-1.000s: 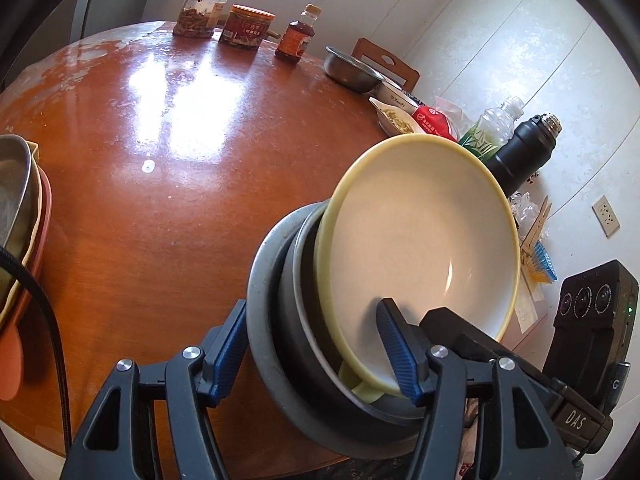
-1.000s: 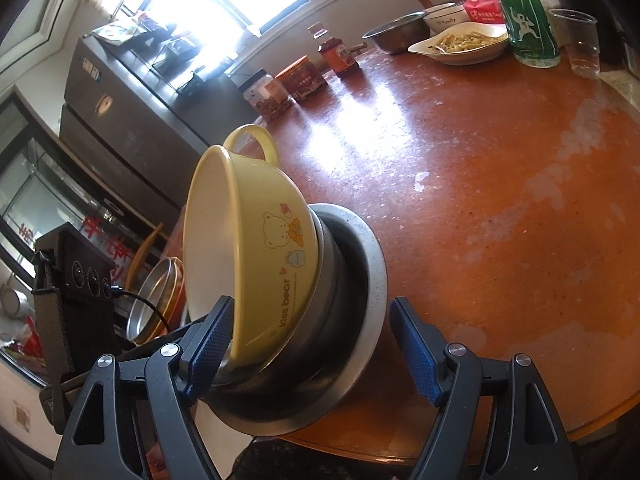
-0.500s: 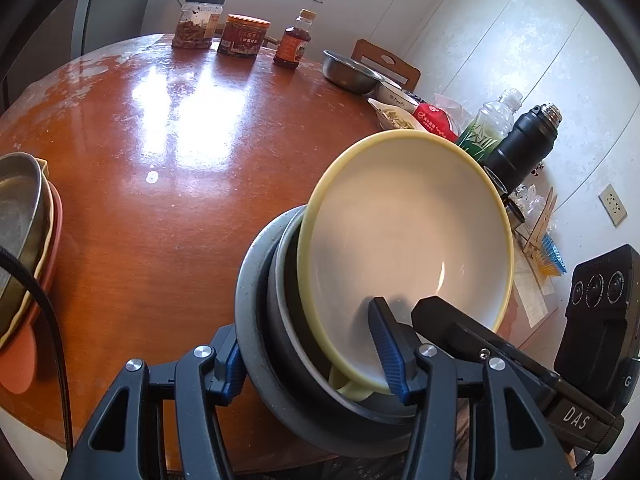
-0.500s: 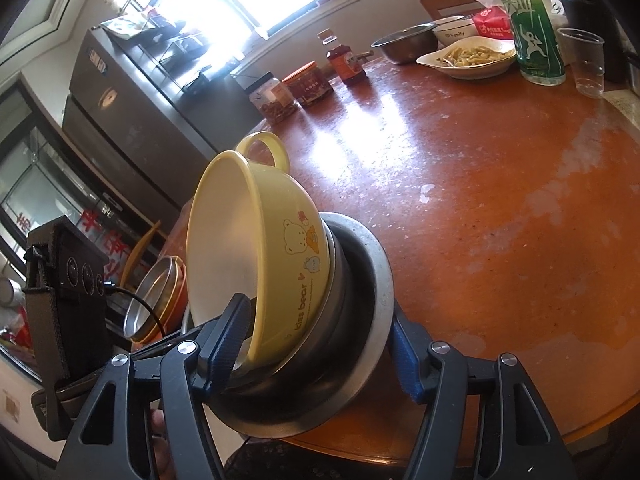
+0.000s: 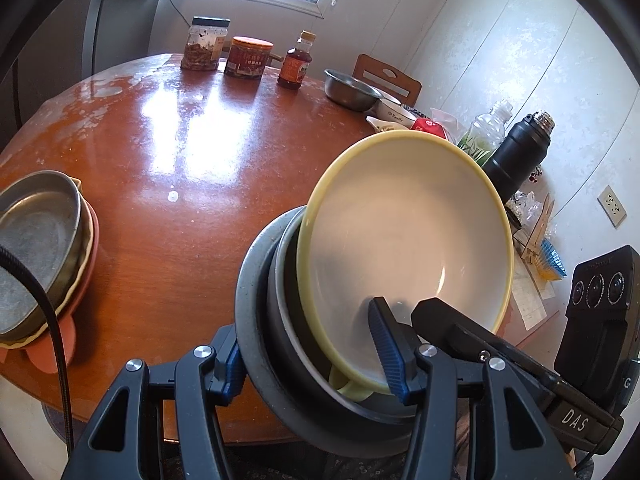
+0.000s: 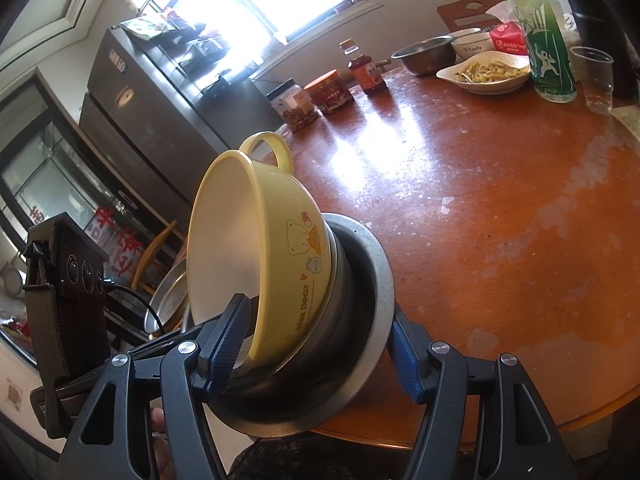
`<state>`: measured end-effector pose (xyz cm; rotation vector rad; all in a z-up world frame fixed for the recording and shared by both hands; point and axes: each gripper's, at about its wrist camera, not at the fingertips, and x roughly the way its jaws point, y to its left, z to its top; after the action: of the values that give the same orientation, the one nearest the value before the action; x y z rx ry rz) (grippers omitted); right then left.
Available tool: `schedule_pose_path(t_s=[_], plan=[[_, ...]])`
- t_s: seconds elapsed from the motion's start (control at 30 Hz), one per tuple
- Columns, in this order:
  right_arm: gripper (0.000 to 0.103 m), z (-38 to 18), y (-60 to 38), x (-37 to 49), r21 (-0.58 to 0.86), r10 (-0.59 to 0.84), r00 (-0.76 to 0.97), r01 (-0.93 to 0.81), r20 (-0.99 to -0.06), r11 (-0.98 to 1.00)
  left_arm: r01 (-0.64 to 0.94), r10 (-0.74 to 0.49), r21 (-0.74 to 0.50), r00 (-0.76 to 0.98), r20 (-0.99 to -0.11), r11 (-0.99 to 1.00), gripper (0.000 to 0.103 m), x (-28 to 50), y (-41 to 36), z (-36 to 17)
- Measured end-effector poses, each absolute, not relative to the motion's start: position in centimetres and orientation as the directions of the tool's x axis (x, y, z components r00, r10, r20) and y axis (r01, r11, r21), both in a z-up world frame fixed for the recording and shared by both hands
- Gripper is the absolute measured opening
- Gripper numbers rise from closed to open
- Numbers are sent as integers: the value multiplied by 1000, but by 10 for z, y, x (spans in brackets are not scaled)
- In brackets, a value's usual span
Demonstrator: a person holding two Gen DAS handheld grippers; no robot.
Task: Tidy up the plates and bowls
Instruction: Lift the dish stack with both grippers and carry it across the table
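Observation:
A yellow bear-print bowl with loop handles is nested in stacked steel bowls, the whole stack tilted on its side over the near table edge. My left gripper is shut on the stack, one finger inside the yellow bowl, the other behind the steel rim. My right gripper clamps the same stack from the opposite side, one finger inside the yellow bowl. A second pile, a steel plate on cream and orange plates, sits at the table's left edge.
The round brown table carries jars and a sauce bottle at the far side, a steel bowl, a dish of food, a green bottle, a plastic cup and a black flask at the right.
Both grippers closed in on the tilted bowl stack, and the stack lifted slightly and moved toward the near table edge.

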<state>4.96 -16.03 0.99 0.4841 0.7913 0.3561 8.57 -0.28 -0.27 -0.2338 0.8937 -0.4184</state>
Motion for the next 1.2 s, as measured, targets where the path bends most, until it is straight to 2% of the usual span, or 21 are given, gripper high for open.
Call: schedule_pose_path(t_s=[0.63, 1.2], plan=[[68, 36, -145, 35, 523, 509, 665, -204, -546, 827, 238, -421, -351, 611, -671, 905, 55, 56, 14, 25], [68, 50, -76, 68, 497, 591, 607, -341, -532, 798, 113, -344, -375, 693, -634, 920, 55, 49, 87, 38]])
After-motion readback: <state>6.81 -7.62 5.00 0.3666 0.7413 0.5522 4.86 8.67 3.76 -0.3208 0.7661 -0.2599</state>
